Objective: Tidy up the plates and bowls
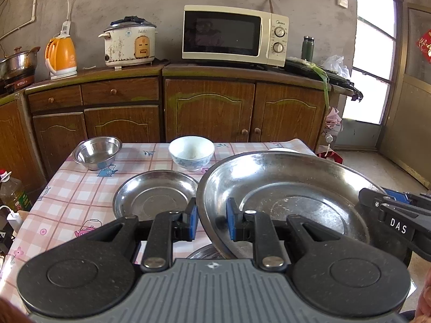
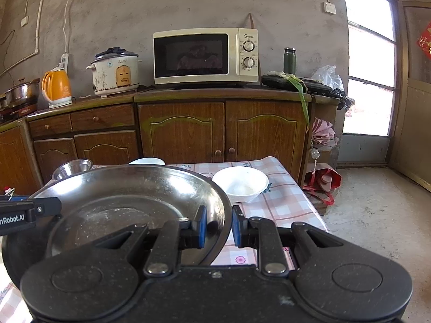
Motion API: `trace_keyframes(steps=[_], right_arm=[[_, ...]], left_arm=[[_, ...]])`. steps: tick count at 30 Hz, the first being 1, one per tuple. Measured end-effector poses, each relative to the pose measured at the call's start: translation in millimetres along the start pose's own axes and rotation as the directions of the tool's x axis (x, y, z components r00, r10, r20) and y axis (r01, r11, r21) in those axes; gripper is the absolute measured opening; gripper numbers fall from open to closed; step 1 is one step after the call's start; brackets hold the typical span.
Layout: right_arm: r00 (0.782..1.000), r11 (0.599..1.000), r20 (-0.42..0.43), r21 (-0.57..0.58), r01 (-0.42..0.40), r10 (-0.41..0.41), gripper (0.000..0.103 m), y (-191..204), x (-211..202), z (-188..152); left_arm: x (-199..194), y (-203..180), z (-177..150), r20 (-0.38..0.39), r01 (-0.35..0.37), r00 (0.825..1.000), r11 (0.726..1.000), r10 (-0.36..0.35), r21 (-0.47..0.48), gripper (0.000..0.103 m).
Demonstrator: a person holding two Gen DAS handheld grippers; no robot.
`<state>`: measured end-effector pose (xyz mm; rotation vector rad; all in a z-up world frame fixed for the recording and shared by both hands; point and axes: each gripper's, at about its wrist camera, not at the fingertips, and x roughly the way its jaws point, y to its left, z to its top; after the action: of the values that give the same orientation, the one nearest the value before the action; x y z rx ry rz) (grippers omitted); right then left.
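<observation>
We are carrying the large steel plate [image 1: 282,196] above the table [image 1: 67,196], left gripper [image 1: 211,222] and right gripper [image 2: 219,227] each pinching opposite rims; next, we are judging, it needs lowering level onto the smaller steel plate [image 1: 155,193].

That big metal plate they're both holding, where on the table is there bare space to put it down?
Bare cloth lies along the table's left side, in front of the small steel bowl and left of the smaller steel plate. Another patch is the right edge, beside the white bowl. The middle is crowded: the blue-patterned bowl stands close behind the large steel plate.
</observation>
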<state>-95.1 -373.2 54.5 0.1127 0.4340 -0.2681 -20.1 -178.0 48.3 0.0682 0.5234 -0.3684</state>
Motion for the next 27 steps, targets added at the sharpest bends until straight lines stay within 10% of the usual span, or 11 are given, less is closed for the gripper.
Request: trace_keyframes(steps=[27], right_arm=[[0.996,0.998,-0.076,-0.022,-0.055,0.053,0.026,23,20,-18]], left_arm=[[5,23,-16,-0.050,-0.037,0.998,0.999,0.035,-0.027,0.021]])
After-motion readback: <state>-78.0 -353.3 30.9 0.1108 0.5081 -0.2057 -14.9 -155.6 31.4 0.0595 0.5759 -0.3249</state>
